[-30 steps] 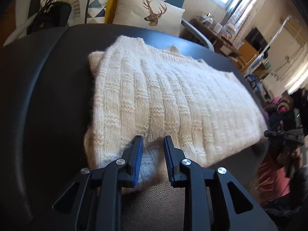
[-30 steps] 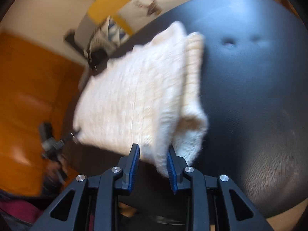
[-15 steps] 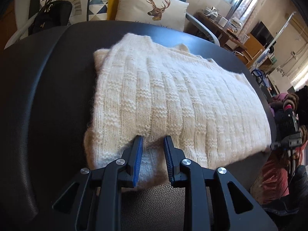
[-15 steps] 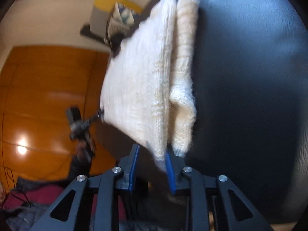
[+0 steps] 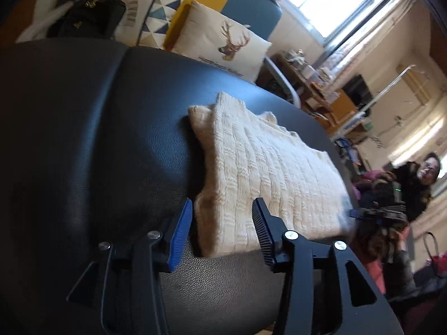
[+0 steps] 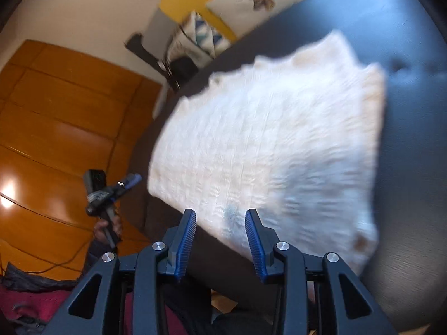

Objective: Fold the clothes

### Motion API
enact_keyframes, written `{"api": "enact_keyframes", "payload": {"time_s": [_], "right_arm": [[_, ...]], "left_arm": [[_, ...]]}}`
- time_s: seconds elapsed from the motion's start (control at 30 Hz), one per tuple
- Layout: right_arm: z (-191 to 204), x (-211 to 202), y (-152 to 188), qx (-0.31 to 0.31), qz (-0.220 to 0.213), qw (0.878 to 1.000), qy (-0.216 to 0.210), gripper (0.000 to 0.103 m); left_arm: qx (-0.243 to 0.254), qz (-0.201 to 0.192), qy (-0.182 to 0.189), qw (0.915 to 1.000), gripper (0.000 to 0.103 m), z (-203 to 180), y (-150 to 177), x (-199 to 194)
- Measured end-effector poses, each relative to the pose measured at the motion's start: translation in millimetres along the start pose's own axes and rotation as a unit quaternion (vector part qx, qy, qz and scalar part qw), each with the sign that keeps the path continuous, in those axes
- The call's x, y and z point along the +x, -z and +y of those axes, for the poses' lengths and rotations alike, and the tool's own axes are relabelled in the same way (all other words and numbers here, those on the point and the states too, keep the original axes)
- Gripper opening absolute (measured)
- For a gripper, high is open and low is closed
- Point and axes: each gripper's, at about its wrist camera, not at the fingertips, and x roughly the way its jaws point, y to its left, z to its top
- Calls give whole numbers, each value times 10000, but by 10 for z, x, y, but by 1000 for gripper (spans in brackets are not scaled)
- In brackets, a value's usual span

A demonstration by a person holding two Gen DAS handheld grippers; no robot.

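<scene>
The folded cream ribbed-knit sweater lies flat on the black leather surface, just ahead of both hand-held grippers, left and right, each with fingers apart and empty.

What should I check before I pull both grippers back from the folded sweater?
1. Left gripper open, nothing pinched: ok.
2. Right gripper open, nothing pinched: ok.
3. Sweater lying flat and folded on the black cushion: ok.
4. Sweater's near edge fully on the cushion, not overhanging: cannot tell, the right wrist view is blurred.
5. Lower layer lined up with the top one: not ok, it sticks out along the left side.
6. Knit free of the fingers: cannot tell; the edge lies close.
</scene>
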Motion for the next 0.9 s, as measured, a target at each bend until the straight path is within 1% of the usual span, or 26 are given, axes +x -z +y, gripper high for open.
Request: {"api": "enact_keyframes", "payload": {"time_s": [0.07, 0.1, 0.17, 0.23, 0.27, 0.37, 0.43, 0.47, 0.5, 0.53, 0.6, 0.63, 0.7, 0.83, 0.9], "right_arm": [[-36, 147, 2, 188, 168, 9996, 124, 37], [-107, 59, 138, 268, 200, 9993, 165, 38], [-91, 87, 156, 414, 180, 9989, 160, 37], [-84, 0, 220, 496, 194, 9984, 199, 37], [-81, -38, 246, 532, 203, 9981, 219, 37], [-71, -21, 221, 550, 290, 9976, 315, 37], [-54, -35, 219, 521, 341, 9973, 396, 37], [-28, -8, 201, 454, 372, 9972, 465, 37], [-1, 31, 177, 377, 403, 9970, 538, 36], [23, 30, 180, 274, 435, 9967, 622, 36], [78, 75, 155, 59, 481, 9957, 791, 36], [95, 138, 114, 12, 491, 9952, 848, 36], [99, 195, 68, -17, 497, 9947, 901, 36], [29, 156, 43, 51, 398, 9953, 885, 36], [-8, 132, 31, 107, 303, 9957, 872, 36]], "left_arm": [[18, 335, 408, 9986, 51, 100, -40, 124], [23, 529, 629, 9966, 51, 140, -59, 205], [29, 897, 1050, 9904, 51, 205, -85, 372], [-24, 1065, 1178, 9873, 51, 272, -94, 519], [-85, 1133, 1333, 9845, 51, 307, -99, 574], [-160, 1159, 1876, 9753, 50, 355, -104, 616], [-69, 1139, 2108, 9708, 50, 314, -110, 604], [5, 1169, 2141, 9698, 50, 281, -104, 608], [107, 1220, 2077, 9705, 45, 240, -76, 616], [227, 1260, 1948, 9725, 34, 197, -37, 618], [493, 1312, 1610, 9769, 20, 104, 34, 608], [591, 1319, 1489, 9782, 17, 61, 86, 585], [756, 1324, 1287, 9799, 13, -26, 207, 532], [918, 1321, 1064, 9812, 12, -183, 509, 415], [615, 1234, 1059, 9848, 12, -158, 568, 365]]}}
